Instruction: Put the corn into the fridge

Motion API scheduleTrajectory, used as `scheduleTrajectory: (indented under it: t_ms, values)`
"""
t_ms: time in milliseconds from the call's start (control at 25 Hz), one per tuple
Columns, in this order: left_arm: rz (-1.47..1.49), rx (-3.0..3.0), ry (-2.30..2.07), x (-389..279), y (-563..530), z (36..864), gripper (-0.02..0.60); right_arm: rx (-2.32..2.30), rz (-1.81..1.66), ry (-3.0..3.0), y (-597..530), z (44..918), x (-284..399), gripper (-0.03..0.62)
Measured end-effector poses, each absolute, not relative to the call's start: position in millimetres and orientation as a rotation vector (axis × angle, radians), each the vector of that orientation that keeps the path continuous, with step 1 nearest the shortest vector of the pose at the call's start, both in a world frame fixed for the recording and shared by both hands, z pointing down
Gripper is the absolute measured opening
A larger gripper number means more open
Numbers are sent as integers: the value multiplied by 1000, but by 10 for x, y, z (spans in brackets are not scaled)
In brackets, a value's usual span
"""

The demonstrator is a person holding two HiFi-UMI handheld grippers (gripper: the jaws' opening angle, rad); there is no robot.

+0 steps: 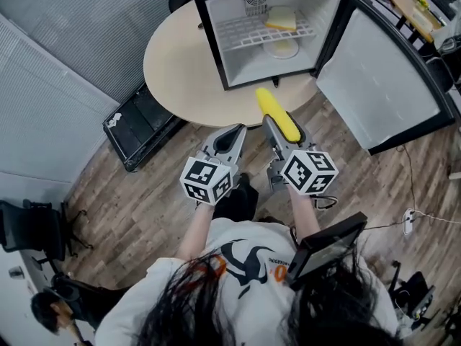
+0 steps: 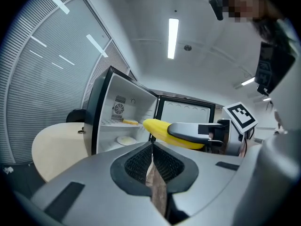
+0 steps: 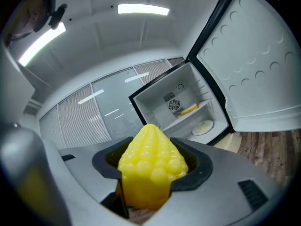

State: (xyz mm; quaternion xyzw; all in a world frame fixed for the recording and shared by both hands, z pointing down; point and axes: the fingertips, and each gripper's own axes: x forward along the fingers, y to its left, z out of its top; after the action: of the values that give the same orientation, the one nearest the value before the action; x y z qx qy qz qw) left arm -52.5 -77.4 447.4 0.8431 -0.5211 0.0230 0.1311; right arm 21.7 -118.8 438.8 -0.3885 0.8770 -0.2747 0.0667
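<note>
A yellow corn cob sticks out forward from my right gripper, which is shut on it. In the right gripper view the cob fills the space between the jaws, tip pointing at the fridge. The small black fridge stands open on the round table, its door swung out to the right. My left gripper hangs beside the right one, jaws together with nothing in them. The left gripper view shows the corn off to the right, in front of the fridge.
Inside the fridge a yellow slab lies on the wire shelf and a plate sits on the bottom. A black case lies on the wooden floor left of the table. A cable and socket strip lie at the right.
</note>
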Motion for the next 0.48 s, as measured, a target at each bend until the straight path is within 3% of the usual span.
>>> scheduleTrajectory:
  t_ms: [480]
  values:
    - [77,2515,-1364,-838,-1625,4560,14,-1274,-879,2602,-1985,4489,-89,250]
